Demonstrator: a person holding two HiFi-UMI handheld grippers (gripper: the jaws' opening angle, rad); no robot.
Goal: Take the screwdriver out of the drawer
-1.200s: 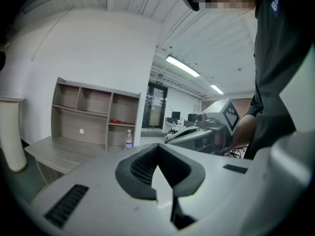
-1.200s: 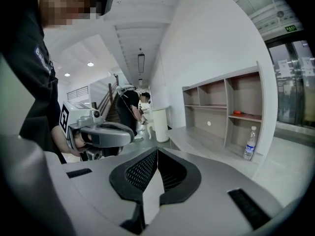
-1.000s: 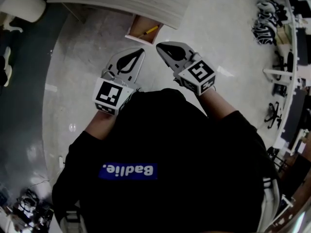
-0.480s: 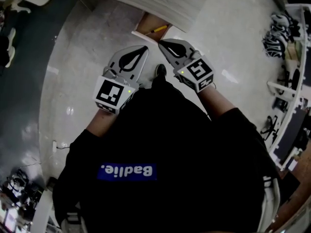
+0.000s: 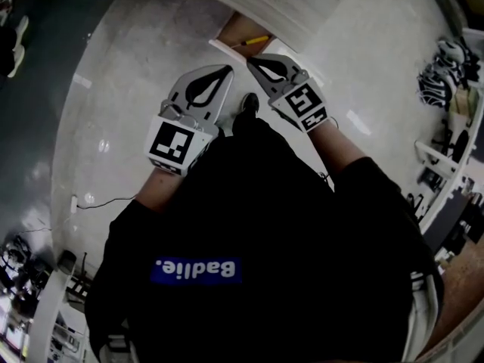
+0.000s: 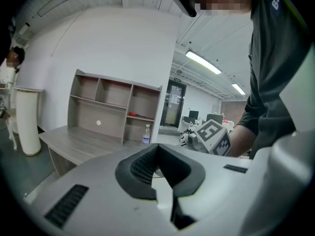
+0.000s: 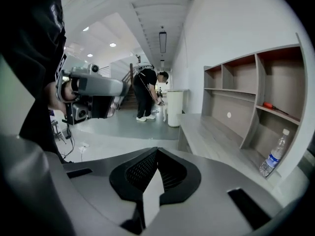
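drawer [image 5: 236, 27]: front part only; the rest lies under the desk top [image 5: 272, 6]. screwdriver [image 5: 252, 42]: yellow, tiny, tip not legible. shoe [image 5: 249, 104]: toe only, the remainder behind the person's dark torso [image 5: 257, 225]. red-handled item [image 7: 269, 105] on a shelf [image 7: 290, 118]: too small to name. bottle [image 7: 273, 157]: label unreadable.

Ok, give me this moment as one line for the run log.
phase: pre-grasp | left claw: shut, empty | right claw: shut, empty | yellow screwdriver: lying in open drawer, untouched
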